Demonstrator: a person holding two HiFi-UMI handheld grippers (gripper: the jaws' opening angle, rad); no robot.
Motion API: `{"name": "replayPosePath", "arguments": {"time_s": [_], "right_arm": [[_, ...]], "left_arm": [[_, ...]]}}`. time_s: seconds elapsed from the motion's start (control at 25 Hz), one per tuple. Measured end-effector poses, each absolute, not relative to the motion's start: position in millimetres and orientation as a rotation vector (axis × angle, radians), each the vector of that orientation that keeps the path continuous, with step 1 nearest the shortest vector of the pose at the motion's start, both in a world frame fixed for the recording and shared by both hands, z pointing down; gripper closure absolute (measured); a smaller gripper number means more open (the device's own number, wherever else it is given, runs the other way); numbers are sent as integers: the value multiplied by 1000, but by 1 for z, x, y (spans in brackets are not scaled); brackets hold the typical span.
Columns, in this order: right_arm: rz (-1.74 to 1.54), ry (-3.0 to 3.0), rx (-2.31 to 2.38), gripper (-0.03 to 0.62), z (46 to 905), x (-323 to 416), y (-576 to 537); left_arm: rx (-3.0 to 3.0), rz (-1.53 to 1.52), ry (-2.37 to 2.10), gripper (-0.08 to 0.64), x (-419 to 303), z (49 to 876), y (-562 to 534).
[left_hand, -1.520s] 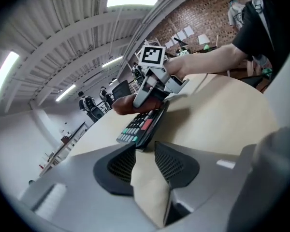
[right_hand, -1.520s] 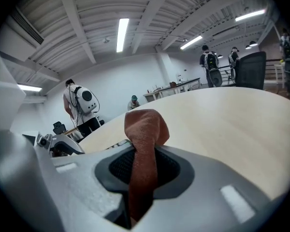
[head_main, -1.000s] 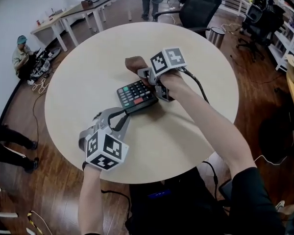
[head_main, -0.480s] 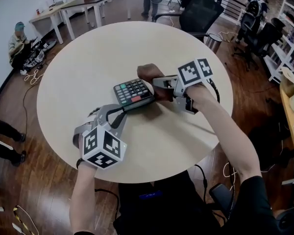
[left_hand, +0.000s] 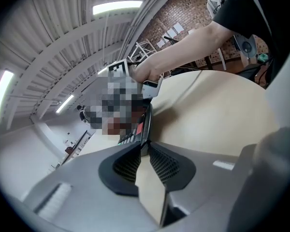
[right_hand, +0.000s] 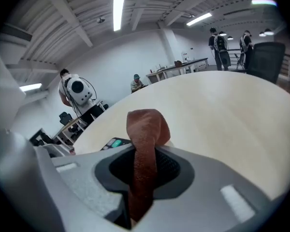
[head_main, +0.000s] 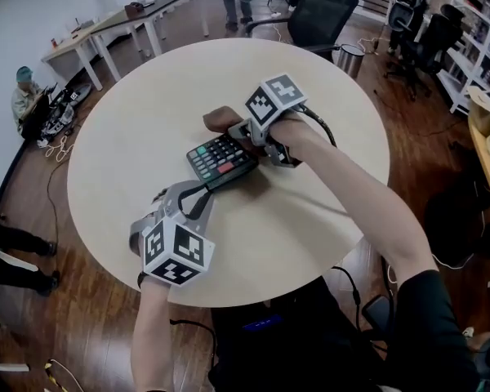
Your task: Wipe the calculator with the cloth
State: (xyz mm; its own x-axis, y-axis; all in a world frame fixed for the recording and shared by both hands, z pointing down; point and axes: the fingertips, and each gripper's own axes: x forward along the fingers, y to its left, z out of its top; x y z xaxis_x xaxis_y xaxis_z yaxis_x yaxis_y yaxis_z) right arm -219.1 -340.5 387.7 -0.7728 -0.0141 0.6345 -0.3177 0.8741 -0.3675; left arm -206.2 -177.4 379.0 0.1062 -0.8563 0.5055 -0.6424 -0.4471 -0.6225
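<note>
Currently, left tongs (head_main: 200, 194) nip the calculator (head_main: 220, 160) by its near edge on the tabletop (head_main: 310, 219). Right tongs (head_main: 243, 133), clamped on cloth (head_main: 219, 119), have swept back from its right side to the far edge: wiping proceeds.

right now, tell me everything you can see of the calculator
The calculator is a dark, flat, plastic-looking slab with rows of dark keys, a few green ones at one corner and a red one lower down. It lies face up, skewed, on the round table. The left gripper is shut on its near edge. The brown cloth, held in the right gripper, lies against its far end.
</note>
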Motion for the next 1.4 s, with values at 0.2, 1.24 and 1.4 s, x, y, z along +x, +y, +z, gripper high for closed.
{"name": "replayPosePath", "arguments": {"time_s": [0.2, 1.24, 1.4], "right_arm": [[820, -2457, 139, 525, 374, -163, -304], [1057, -3074, 61, 525, 294, -29, -247], [1065, -3108, 125, 525, 293, -25, -248]], "left_arm": [[-2140, -1267, 1506, 499, -200, 373, -181], [-1711, -1788, 1181, 474, -164, 386, -239], [-1974, -1524, 1418, 496, -168, 350, -235]]}}
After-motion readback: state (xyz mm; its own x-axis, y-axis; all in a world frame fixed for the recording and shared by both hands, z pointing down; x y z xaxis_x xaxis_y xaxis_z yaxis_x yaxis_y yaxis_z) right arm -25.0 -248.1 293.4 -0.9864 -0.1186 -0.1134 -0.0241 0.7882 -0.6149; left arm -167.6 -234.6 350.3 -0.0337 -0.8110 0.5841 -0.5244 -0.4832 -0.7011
